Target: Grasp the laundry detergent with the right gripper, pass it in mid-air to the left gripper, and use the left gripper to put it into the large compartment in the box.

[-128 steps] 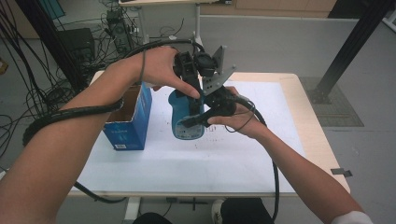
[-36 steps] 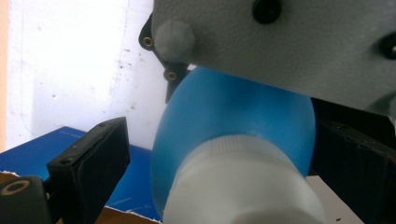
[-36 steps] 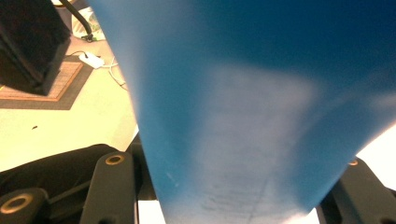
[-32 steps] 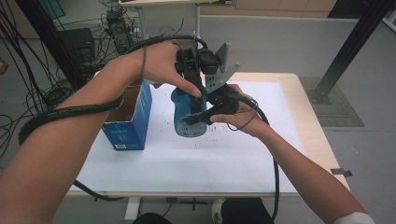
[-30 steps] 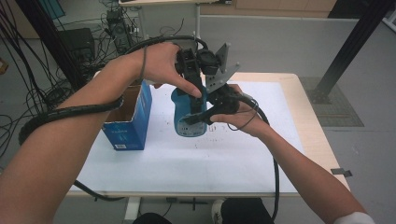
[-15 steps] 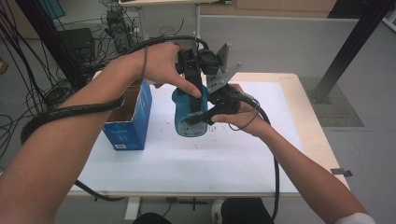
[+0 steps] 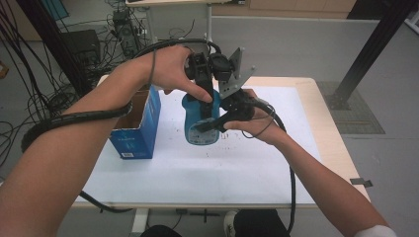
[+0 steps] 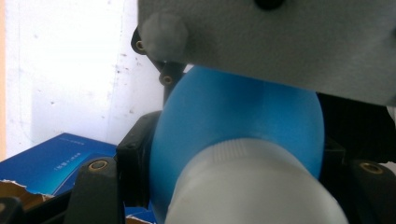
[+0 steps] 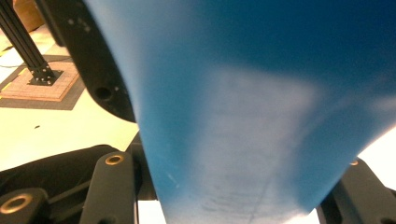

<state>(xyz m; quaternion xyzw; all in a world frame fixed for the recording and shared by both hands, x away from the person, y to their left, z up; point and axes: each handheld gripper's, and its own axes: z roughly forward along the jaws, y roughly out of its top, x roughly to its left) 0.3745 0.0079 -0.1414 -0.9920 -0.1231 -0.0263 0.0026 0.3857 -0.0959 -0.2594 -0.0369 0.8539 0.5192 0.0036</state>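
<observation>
A blue bottle [image 7: 193, 116] with a white cap [image 8: 252, 177] stands just above the white table top [image 7: 197, 173]. My right gripper [image 7: 206, 126] comes in from the right and is shut on the bottle's body [image 9: 261, 93], a black jaw on each side. My left gripper [image 7: 203, 88] reaches down from above. Its jaws have just been closing, and they now sit shut on the white cap, one on each side. The person's left hand hides the cap in the high view.
An open blue cardboard box [image 7: 136, 123] stands just left of the bottle, and its top [image 8: 51, 161] shows beyond the left jaw. The grey plate [image 8: 280, 42] of the right gripper hangs close above the bottle. Cables trail off the table's left edge.
Since the oldest frame the right hand and the bottle have crept slightly upward toward the left gripper. Over the last second neither hand visibly moves.
</observation>
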